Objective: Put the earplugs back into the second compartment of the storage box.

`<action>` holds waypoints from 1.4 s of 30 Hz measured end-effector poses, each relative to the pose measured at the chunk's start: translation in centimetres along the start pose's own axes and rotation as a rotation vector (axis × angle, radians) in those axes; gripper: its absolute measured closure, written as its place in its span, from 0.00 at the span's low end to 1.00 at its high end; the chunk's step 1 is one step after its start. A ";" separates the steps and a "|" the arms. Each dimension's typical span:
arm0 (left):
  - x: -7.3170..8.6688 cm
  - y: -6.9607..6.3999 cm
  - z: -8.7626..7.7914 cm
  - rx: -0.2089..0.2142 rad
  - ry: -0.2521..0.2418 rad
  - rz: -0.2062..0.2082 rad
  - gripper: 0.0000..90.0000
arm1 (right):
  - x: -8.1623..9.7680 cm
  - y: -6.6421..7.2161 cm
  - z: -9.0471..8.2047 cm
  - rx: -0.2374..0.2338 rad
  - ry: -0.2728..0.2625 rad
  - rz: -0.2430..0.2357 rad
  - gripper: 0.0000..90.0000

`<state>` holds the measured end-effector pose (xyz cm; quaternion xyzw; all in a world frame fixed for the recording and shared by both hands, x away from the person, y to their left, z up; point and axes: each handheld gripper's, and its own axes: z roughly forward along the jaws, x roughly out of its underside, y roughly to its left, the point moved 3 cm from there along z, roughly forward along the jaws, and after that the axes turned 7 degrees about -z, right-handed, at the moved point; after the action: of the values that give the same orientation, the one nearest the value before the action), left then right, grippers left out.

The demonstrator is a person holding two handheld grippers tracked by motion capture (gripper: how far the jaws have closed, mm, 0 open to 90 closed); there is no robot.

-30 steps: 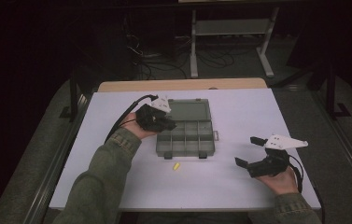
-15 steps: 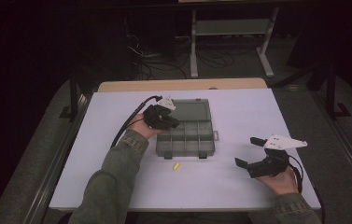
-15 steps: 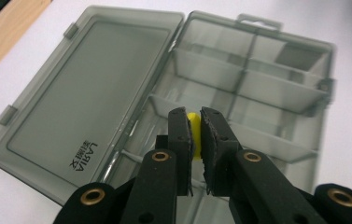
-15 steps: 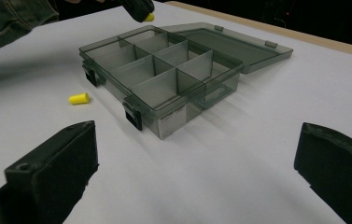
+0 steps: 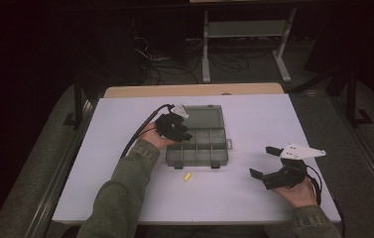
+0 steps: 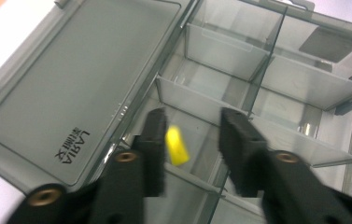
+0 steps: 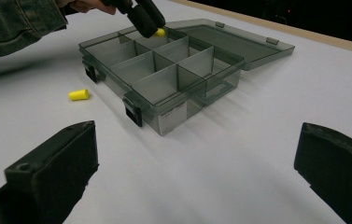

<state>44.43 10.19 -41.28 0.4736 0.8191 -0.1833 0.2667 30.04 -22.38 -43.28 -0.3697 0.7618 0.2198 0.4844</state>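
A grey see-through compartment box (image 5: 198, 148) lay near the middle of the white table (image 5: 125, 193), its lid (image 6: 71, 79) thrown flat open toward twelve o'clock. Inside, dividers split it into small cells.

Over the cell at the box's ten o'clock corner, next to the lid hinge, hung the left gripper (image 6: 190, 144), its jaws apart. Between them showed a small yellow earplug (image 6: 176, 145), close against one jaw and clear of the other; I could not tell whether it was resting in the cell or was just off the jaw. From across the table the same plug (image 7: 159, 32) peeked out beside that gripper's tips (image 7: 146, 21).

A second yellow earplug (image 5: 188, 176) lay loose on the table at six o'clock from the box, just beside its front edge (image 7: 79, 94).

Well away at four o'clock, near the table's front edge, the person's right hand (image 5: 301, 191) held the right gripper (image 5: 265, 162) with its jaws spread wide, holding nothing and pointed at the box.

A green sleeve (image 5: 125, 193) covered the left forearm reaching in from six o'clock.
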 end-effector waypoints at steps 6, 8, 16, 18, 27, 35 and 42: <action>-0.4 -0.4 -1.4 0.019 -0.047 0.002 0.41 | 0.0 0.0 0.0 0.001 -0.002 -0.001 0.00; -0.5 -0.5 -2.0 0.045 -0.057 0.000 0.32 | 0.0 0.0 0.0 0.002 -0.003 -0.001 0.00; -0.8 -1.3 -3.8 0.087 -0.120 -0.036 0.03 | -0.1 -0.1 -0.2 0.008 -0.011 0.003 0.00; -0.8 -1.6 -4.4 0.084 -0.135 -0.030 0.01 | -0.1 -0.1 -0.3 0.009 -0.017 0.007 0.00; 0.3 -2.4 -6.2 0.080 -0.180 -0.036 0.00 | -0.1 0.0 -0.3 0.009 -0.017 0.005 0.00; 1.9 -3.6 -6.0 0.071 -0.166 -0.018 0.00 | -0.1 0.0 -0.2 0.008 -0.010 0.005 0.00; 3.3 -4.8 -5.5 0.068 -0.161 0.000 0.00 | 0.0 0.0 -0.2 0.008 -0.010 0.004 0.00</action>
<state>37.47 13.15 -38.73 0.4660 0.7884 -0.2486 0.3153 29.91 -22.53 -43.15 -0.3651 0.7611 0.2195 0.4892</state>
